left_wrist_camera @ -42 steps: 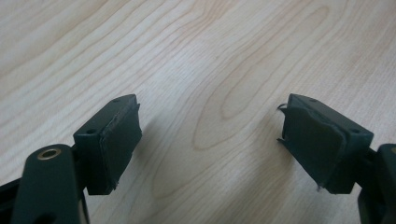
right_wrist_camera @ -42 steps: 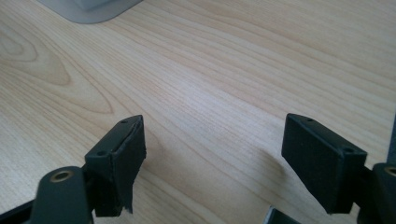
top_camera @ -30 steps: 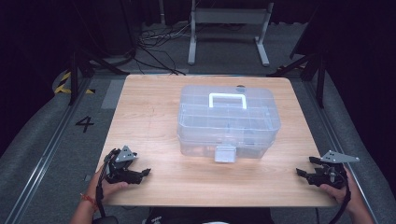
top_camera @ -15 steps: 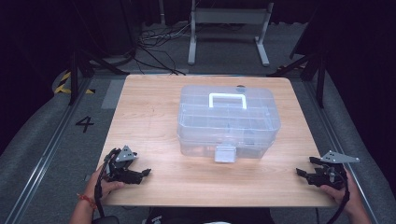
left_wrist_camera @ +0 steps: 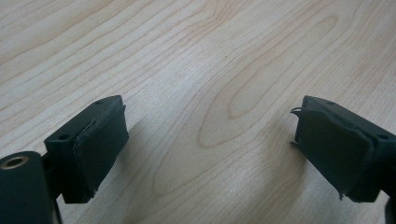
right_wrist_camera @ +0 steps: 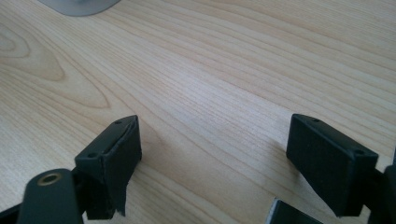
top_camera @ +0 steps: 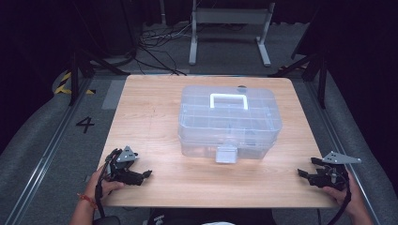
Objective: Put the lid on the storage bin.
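Observation:
A clear plastic storage box with a white handle and a front latch stands shut in the middle of the wooden table. My left gripper rests at the table's front left corner, pointing right. Its jaws have just been opening, and between them lies nothing but bare wood. At the front right corner my right gripper points left, open with nothing between its fingers. Both grippers are well apart from the box.
A grey edge of the box shows at the top of the right gripper view. Beyond the table are a metal stand, cables on the floor and a rail with a painted 4 at the left.

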A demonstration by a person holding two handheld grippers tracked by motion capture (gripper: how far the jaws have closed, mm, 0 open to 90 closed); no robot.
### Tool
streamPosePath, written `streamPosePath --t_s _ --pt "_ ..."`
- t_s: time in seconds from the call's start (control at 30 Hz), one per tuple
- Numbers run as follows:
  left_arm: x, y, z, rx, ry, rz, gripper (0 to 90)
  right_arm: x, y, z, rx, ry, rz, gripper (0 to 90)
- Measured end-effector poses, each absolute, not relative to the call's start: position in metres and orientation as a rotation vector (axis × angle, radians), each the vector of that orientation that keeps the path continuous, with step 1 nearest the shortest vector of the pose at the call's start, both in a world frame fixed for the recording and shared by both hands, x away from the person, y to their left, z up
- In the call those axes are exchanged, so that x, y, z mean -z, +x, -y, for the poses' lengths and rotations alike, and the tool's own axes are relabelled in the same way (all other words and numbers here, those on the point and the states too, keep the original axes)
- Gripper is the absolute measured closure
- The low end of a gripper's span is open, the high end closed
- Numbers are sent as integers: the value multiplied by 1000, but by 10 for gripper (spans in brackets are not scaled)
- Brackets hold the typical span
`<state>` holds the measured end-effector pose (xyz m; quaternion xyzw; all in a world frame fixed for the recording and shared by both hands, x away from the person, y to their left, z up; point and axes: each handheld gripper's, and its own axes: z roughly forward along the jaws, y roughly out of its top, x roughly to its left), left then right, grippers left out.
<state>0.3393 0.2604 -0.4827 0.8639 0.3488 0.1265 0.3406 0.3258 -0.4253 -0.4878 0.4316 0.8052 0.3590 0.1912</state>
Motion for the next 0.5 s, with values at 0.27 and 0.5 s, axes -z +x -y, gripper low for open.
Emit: streamPosePath --t_s 0.27,0.5 --pt "483 340 -260 -324 2246 -903 92 488 326 425 -1007 1215 -2259 184" --pt "483 340 -260 -322 2251 -905 86 488 326 425 -1007 1215 -2259 184"
